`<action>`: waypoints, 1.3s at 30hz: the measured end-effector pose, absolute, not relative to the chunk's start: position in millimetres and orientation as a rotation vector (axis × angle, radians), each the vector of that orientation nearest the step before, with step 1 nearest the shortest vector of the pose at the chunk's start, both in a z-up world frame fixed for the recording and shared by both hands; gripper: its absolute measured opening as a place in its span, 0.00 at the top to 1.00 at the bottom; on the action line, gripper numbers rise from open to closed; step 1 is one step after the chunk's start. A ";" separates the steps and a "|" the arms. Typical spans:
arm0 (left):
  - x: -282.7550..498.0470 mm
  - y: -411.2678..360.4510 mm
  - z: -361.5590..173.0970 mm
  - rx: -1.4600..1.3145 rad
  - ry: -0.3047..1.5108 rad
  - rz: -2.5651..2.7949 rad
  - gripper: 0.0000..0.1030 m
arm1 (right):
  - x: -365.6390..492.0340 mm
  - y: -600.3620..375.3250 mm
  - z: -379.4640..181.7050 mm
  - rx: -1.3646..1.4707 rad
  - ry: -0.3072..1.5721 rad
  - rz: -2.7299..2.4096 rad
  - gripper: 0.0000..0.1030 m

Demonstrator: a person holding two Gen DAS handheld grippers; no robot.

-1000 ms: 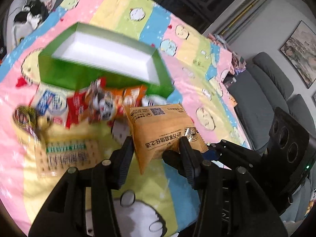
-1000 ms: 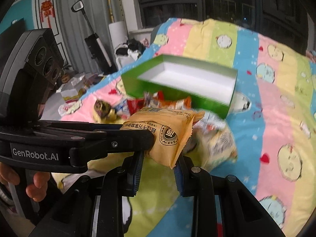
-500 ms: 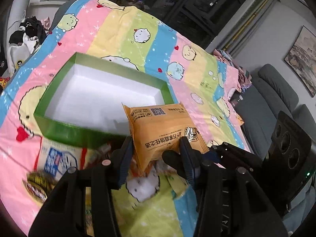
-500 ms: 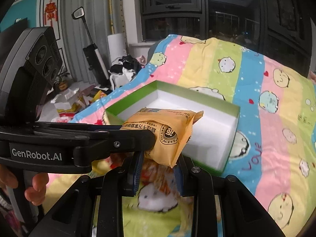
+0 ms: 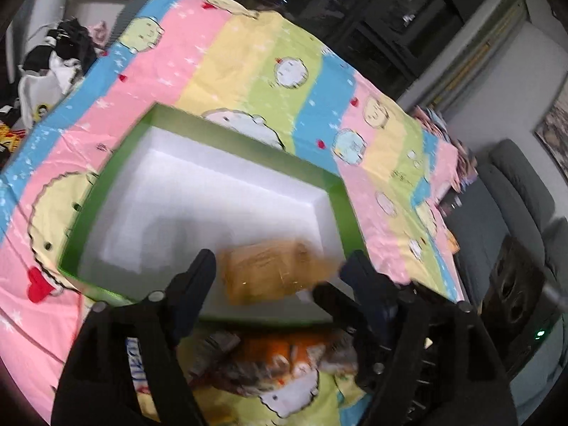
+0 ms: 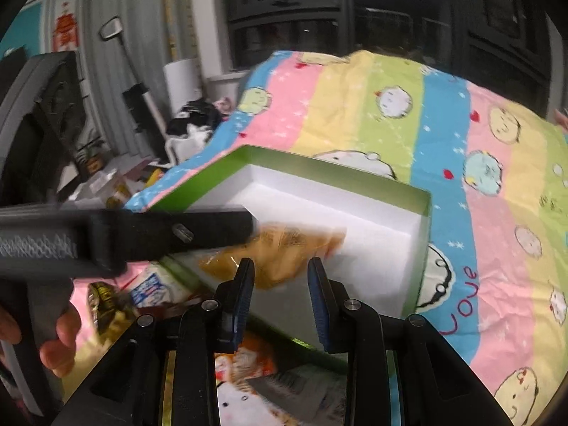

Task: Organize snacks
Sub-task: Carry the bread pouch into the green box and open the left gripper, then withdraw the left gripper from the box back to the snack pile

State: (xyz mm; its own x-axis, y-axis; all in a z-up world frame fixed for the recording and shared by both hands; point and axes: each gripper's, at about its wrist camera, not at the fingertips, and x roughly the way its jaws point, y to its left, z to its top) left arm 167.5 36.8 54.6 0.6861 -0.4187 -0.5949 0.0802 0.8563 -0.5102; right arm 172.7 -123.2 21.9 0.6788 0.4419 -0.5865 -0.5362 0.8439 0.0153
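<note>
A green box [image 5: 340,191] with a white inside lies open on the striped bedsheet; it also shows in the right wrist view [image 6: 424,234]. An orange snack packet [image 5: 269,269], blurred, is over the box's near part, free of both grippers; it shows in the right wrist view [image 6: 280,252] too. My left gripper [image 5: 280,277] is open, its fingers on either side of the packet and apart from it. My right gripper [image 6: 280,277] is open just below the packet. The left gripper's finger [image 6: 170,234] crosses the right wrist view.
Several other snack packets [image 5: 284,355] lie on the sheet in front of the box, also in the right wrist view [image 6: 149,287]. A grey sofa [image 5: 514,191] stands to the right of the bed. Clutter [image 6: 191,124] lies on the floor beyond the bed's left edge.
Both grippers carried the orange packet forward over the box, then opened. The packet has left the fingers and is dropping into the box.
</note>
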 end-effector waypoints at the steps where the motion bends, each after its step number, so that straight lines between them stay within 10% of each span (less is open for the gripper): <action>1: 165.8 41.4 57.0 -0.474 0.759 -0.283 0.25 | 173.4 -126.5 20.5 -0.148 0.623 0.546 0.67; 39: -7.6 87.5 20.7 -0.433 0.819 -0.079 0.17 | 59.1 -121.7 -25.0 -0.076 0.810 0.708 0.50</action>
